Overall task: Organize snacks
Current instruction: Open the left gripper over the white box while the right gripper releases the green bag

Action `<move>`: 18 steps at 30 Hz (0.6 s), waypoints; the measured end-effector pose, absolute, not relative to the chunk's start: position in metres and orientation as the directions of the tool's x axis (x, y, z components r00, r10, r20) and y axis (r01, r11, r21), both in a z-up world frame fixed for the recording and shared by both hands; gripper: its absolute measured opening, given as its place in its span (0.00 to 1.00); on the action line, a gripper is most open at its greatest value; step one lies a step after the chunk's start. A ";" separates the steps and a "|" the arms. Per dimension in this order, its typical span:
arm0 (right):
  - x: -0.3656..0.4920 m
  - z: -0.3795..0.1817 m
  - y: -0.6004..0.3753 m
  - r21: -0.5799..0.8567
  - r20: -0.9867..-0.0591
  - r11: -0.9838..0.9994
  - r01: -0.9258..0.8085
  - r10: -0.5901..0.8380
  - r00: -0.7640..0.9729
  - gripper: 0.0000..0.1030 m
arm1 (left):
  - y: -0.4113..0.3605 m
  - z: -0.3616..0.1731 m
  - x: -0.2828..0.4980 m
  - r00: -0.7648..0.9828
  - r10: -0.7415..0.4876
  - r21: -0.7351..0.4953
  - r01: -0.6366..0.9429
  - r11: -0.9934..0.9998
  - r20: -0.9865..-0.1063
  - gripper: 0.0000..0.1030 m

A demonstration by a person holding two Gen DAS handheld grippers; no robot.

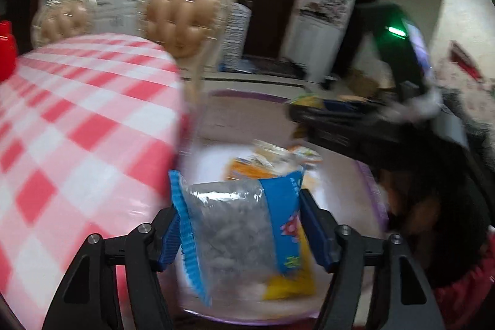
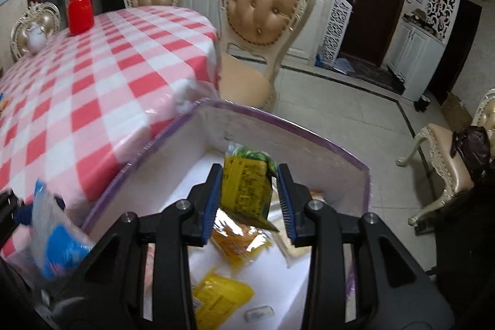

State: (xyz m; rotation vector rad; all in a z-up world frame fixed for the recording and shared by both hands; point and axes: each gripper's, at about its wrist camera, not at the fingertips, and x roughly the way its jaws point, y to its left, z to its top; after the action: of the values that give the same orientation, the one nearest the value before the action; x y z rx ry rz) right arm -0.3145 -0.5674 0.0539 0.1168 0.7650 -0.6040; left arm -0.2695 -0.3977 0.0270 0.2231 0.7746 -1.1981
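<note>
My left gripper (image 1: 239,231) is shut on a snack bag (image 1: 235,225) with a clear middle and blue and yellow ends, held over the near end of a white box (image 1: 213,163). The same bag (image 2: 52,237) shows blurred at the lower left of the right wrist view. My right gripper (image 2: 250,203) is open above the purple-rimmed box (image 2: 278,121). A yellow and green packet (image 2: 244,187) hangs between its jaws, against the left pad and apart from the right one. Inside the box lie an orange packet (image 2: 238,240), a yellow packet (image 2: 216,299) and a small white one (image 2: 260,313).
The box stands beside a table with a red and white checked cloth (image 2: 92,88), which carries a red bottle (image 2: 79,10). A padded chair (image 2: 266,8) stands just beyond the box. Another chair (image 2: 448,150) with a dark bag sits on the tiled floor at right.
</note>
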 end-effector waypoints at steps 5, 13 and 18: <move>-0.322 0.071 -0.561 -0.083 -0.628 0.811 0.580 -0.494 0.601 0.70 | -0.380 0.040 -0.268 0.236 -0.766 -0.155 0.904 0.399 -0.598 0.73; -0.292 0.083 -0.495 0.077 -0.578 0.902 0.424 -0.306 0.756 0.72 | -0.273 0.051 -0.172 0.534 -0.640 -0.113 0.713 0.692 -0.553 0.77; -0.244 0.072 -0.417 0.173 -0.586 0.969 0.175 -0.042 0.809 0.74 | -0.173 0.057 -0.107 0.709 -0.476 -0.166 0.463 0.871 -0.520 0.78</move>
State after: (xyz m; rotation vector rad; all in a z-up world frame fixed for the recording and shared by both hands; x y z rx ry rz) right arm -0.2436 -0.4166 0.0725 0.2243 0.6179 -0.1168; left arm -0.1066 -0.1734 0.0567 -0.0236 0.5842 -0.5209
